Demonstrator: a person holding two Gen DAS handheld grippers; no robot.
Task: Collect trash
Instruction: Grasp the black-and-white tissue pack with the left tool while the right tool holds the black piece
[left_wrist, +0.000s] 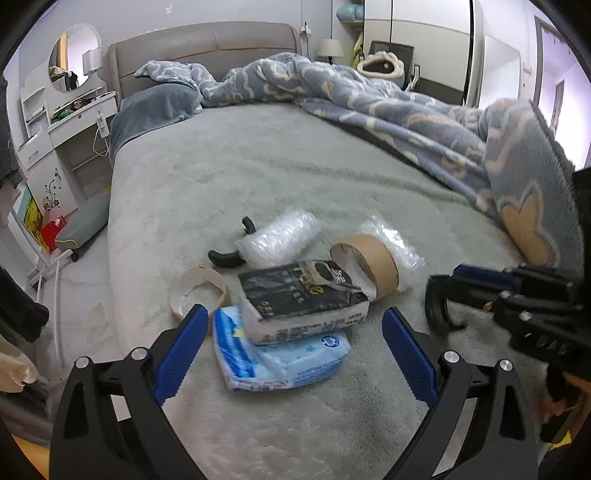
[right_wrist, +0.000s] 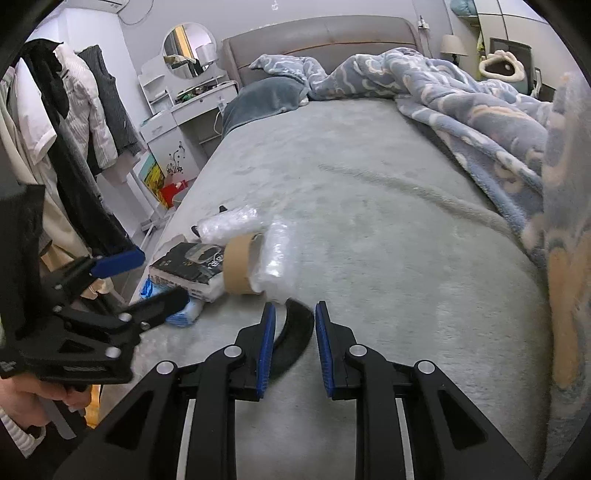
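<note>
My left claw (left_wrist: 291, 347) is spread wide over the near end of the trash pile on the bed (left_wrist: 258, 177), gripping nothing. Between its blue pads lies a blue tissue pack (left_wrist: 284, 362), with a black-and-white packet (left_wrist: 303, 299) stacked on its far side. A cardboard tape roll (left_wrist: 369, 266) sits just beyond on the right, a flatter tape ring (left_wrist: 197, 288) on the left, and two clear plastic wraps (left_wrist: 277, 240) farther off.

My right claw (right_wrist: 294, 347) has its jaws narrowed but not touching. A curved black strip (right_wrist: 295, 332) lies between its fingertips; I cannot tell whether the pads actually grip it. It is blurred, and its near end is hidden behind the left finger. A second black piece (left_wrist: 227, 256) is half hidden behind the wrap.
</note>
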